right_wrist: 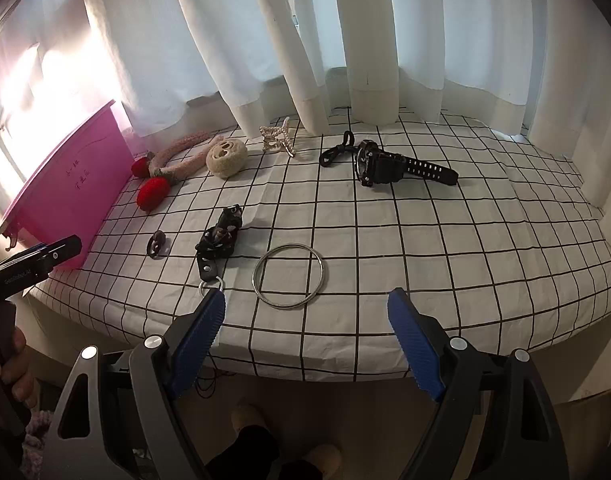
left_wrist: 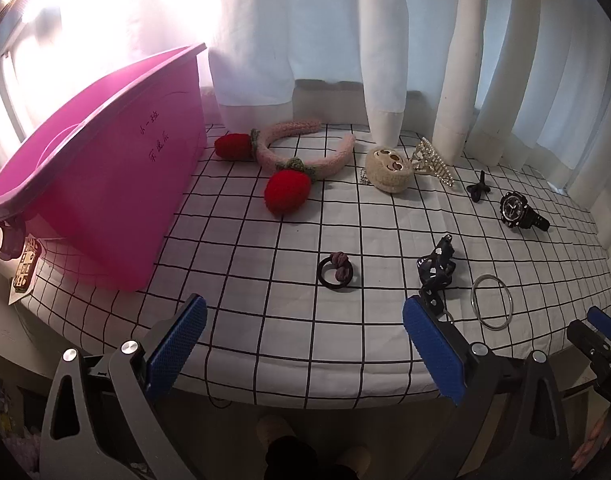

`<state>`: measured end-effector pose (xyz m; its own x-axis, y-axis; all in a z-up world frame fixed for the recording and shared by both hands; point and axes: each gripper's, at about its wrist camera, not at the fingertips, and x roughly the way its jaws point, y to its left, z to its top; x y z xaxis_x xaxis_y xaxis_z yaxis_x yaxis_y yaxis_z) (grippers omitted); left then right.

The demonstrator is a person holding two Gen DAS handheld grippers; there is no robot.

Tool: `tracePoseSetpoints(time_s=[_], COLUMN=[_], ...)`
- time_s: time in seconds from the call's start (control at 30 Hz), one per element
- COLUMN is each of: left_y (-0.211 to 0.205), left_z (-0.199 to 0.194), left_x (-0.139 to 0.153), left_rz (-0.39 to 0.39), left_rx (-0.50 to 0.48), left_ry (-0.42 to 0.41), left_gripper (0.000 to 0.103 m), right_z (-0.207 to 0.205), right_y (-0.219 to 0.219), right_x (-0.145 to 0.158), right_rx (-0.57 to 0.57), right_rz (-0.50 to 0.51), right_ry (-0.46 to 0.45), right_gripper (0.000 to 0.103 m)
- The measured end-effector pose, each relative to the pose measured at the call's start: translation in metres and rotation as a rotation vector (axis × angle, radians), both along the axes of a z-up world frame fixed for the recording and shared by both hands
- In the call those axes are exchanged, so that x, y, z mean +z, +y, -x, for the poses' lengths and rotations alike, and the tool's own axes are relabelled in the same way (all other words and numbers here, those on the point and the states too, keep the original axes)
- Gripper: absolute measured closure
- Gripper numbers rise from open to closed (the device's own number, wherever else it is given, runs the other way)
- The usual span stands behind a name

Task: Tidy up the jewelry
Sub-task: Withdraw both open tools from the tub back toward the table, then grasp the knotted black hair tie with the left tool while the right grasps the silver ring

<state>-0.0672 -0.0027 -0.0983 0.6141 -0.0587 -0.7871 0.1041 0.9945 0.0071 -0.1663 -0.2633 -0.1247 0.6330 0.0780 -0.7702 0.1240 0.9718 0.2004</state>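
Note:
A pink bin (left_wrist: 105, 184) stands at the table's left, also in the right wrist view (right_wrist: 65, 196). On the checked cloth lie a pink strawberry headband (left_wrist: 301, 156), a beige plush clip (left_wrist: 387, 170), a pearl claw clip (left_wrist: 431, 160), a small black clip (left_wrist: 479, 188), a black watch (left_wrist: 519, 210), a hair tie (left_wrist: 337, 272), a dark patterned strap (left_wrist: 437, 268) and a silver bangle (left_wrist: 491, 300). My left gripper (left_wrist: 305, 344) is open and empty at the front edge, before the hair tie. My right gripper (right_wrist: 305, 340) is open and empty, just before the bangle (right_wrist: 288, 277).
White curtains (left_wrist: 385, 60) hang behind the table. The right gripper's body (left_wrist: 601, 344) shows at the left view's right edge. The left gripper's body (right_wrist: 25, 268) shows at the right view's left edge. A small tag (left_wrist: 23, 270) lies by the bin.

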Motion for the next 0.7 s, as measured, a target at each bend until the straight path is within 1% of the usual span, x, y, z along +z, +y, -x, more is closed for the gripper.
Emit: tracePoseSetpoints(time_s=[0.2,0.27,0.33,0.4,0.57,0.63,0.7], left_y=[-0.005,-0.006,-0.007,-0.008,-0.008,-0.009,-0.009], left_z=[-0.022,-0.027,-0.033,-0.037,-0.041,-0.044,-0.046], left_x=[-0.032,-0.045,-0.059,-0.071,-0.084,-0.086,-0.087], left_rz=[-0.014,-0.007,-0.013,-0.004,0.008,0.002,0.013], left_rx=[0.002,-0.006,-0.009,-0.014,-0.007,-0.007,-0.008], left_ry=[0.029,0.019,0.028,0.032,0.020,0.020,0.016], left_gripper=[0.006,0.006,0.006,0.006,0.006,0.006,0.006], right_z=[-0.015,-0.020,-0.026,-0.029,-0.039,-0.041,-0.043], right_y=[0.001,0.003,0.005,0.010,0.026,0.028,0.030], right_x=[-0.025,-0.034,-0.044,-0.054,-0.072,-0.076,-0.080], right_rx=[-0.006,-0.013,-0.015,-0.007,0.021,0.024,0.024], right_rz=[-0.020,-0.015,-0.029,-0.031,0.031,0.030,0.032], right_ry=[0.010,-0.006,-0.018,-0.035,-0.030,-0.030,-0.029], right_gripper=[0.023,0.023,0.023,0.023,0.023,0.023,0.023])
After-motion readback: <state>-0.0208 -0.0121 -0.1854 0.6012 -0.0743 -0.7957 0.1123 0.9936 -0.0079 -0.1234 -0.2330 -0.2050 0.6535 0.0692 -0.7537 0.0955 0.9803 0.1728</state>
